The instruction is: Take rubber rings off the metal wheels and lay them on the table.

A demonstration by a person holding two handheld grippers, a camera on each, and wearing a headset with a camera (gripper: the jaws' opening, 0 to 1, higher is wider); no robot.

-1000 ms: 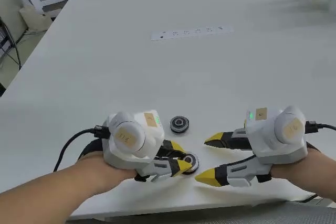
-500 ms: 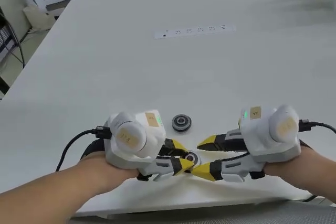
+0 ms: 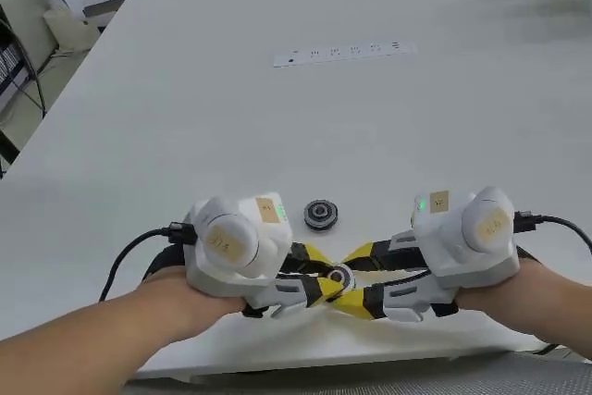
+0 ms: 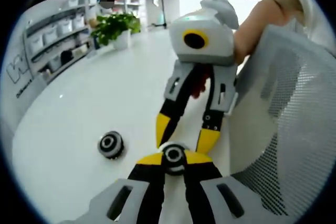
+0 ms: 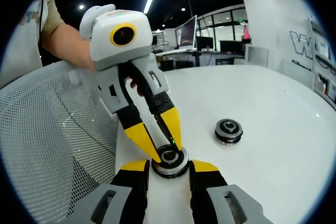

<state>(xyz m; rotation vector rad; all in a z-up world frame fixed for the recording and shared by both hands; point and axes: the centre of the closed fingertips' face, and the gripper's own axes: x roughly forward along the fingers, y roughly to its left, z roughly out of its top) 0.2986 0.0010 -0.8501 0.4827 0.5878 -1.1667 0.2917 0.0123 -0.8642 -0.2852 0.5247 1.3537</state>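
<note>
Presently left gripper (image 3: 322, 277) clamps one wheel (image 5: 169, 161), right gripper (image 3: 354, 278) flanks it, hold unclear; second wheel (image 3: 321, 214) apart.

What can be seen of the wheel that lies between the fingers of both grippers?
The wheel is small and round, with a shiny metal hub, a hole in its middle and a black rubber ring still around its rim. It lies flat on the white table, near the front edge. The fingers of the left gripper clamp its sides. The fingers of the right gripper flank it from the opposite side, but whether they press on it I cannot tell.
</note>
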